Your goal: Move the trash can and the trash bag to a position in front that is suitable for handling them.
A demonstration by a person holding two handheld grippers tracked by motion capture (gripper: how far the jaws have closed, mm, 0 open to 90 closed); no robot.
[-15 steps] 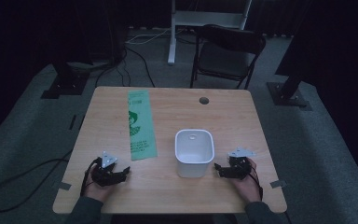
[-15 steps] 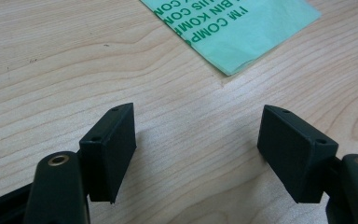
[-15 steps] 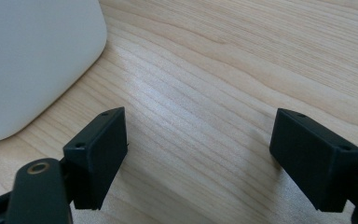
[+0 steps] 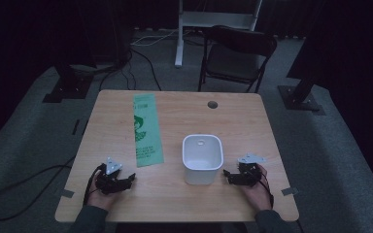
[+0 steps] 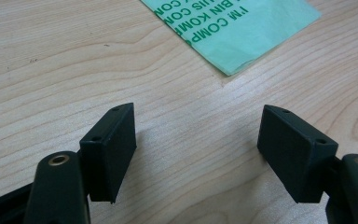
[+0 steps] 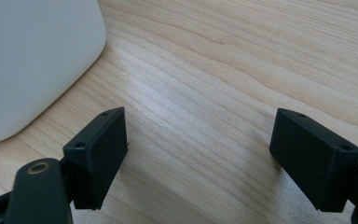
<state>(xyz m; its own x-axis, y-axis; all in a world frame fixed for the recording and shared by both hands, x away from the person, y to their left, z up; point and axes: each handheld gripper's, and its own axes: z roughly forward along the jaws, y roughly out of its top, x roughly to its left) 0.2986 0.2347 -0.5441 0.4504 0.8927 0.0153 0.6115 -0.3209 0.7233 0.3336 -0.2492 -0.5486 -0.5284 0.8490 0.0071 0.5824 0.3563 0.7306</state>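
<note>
While resting low on the table [image 4: 252, 121] at the near edge, stood wide open with nothing between the jaws: left gripper [image 4: 126, 180] and right gripper [image 4: 228, 175], 2 in all. Lay just beyond and right of the left gripper: near end of the green bag [image 4: 146, 130], folded flat, long axis running away toward the far edge. Stood between the 2 grippers, nearer the right one and apart from it: white bin [image 4: 202, 158], upright, mouth up, empty. Judged the bag the left gripper's to take, being nearer.
</note>
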